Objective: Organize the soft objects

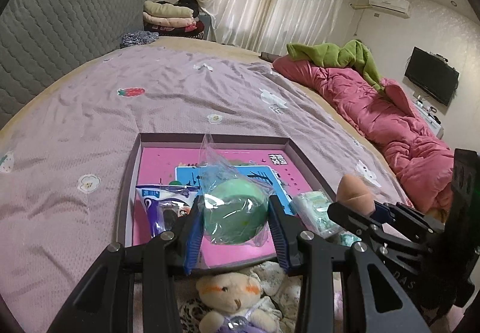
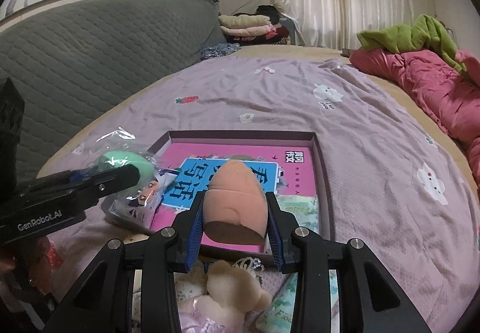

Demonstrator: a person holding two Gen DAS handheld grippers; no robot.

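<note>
I am working over a bed (image 1: 168, 98) spread with a mauve sheet. On it, straight ahead of both my grippers, lies a shallow open box (image 1: 210, 139) with a pink printed floor; both loads hang over its near half, so each next move is, I judge, a short reach forward and down.

My left gripper (image 1: 235, 210) is clenched on a green squishy ball in a clear bag (image 1: 237, 210), the blue pads pressing its two sides and the loose bag neck sticking up and away from me. It hangs over the left-centre of the box, just beside a purple-and-white packet (image 1: 163, 204) that leans on the box's left wall.

My right gripper (image 2: 235, 210) grasps a peach makeup sponge (image 2: 234, 198), egg-shaped, its long axis pointing forward along the fingers, tapered tip away and flat cut end towards me. It sits over the right-centre of the box, nearer the tissue pack (image 2: 300, 207) lying against the right wall.

Below my wrists, on the near side of the box and not yet inside it, lies a small teddy bear (image 1: 234, 297).
</note>
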